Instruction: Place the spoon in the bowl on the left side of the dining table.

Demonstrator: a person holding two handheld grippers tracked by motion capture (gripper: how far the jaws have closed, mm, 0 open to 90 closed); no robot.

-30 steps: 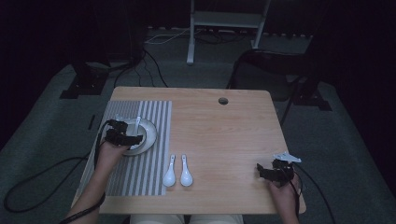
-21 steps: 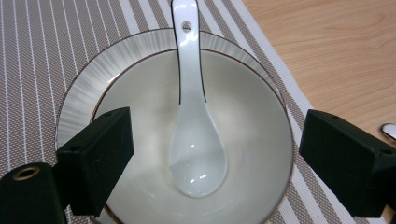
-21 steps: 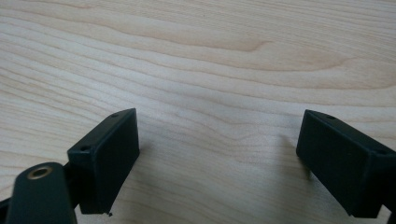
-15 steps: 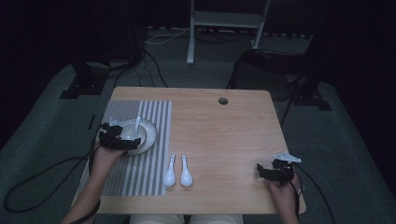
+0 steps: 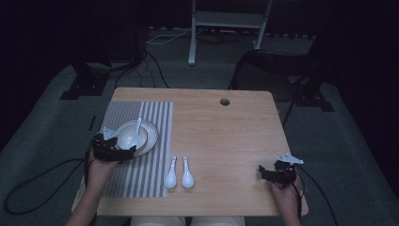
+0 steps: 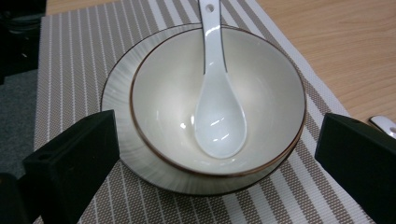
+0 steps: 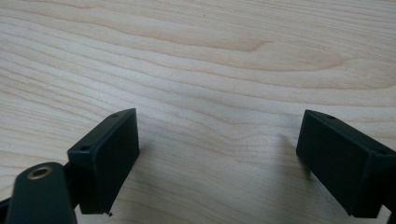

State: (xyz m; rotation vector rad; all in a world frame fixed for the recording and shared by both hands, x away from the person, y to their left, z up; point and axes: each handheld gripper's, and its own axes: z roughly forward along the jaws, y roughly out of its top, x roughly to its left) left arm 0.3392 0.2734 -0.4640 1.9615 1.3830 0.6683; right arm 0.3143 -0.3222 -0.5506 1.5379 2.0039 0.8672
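Now we see the left gripper (image 5: 123, 151) with its jaws spread wide after just opening, nothing pinched between them, sitting at the 7 o'clock edge of the bowl (image 6: 217, 100). That bowl rests on a plate (image 6: 116, 98) on the striped placemat (image 5: 157, 122), at 9 o'clock on the surface (image 5: 226, 136), with a white spoon (image 6: 217, 107) lying inside it, handle toward 12 o'clock. At 4 o'clock our right gripper (image 7: 217, 158) rests open on bare wood, while two more spoons (image 5: 179, 173) lie near 6 o'clock.
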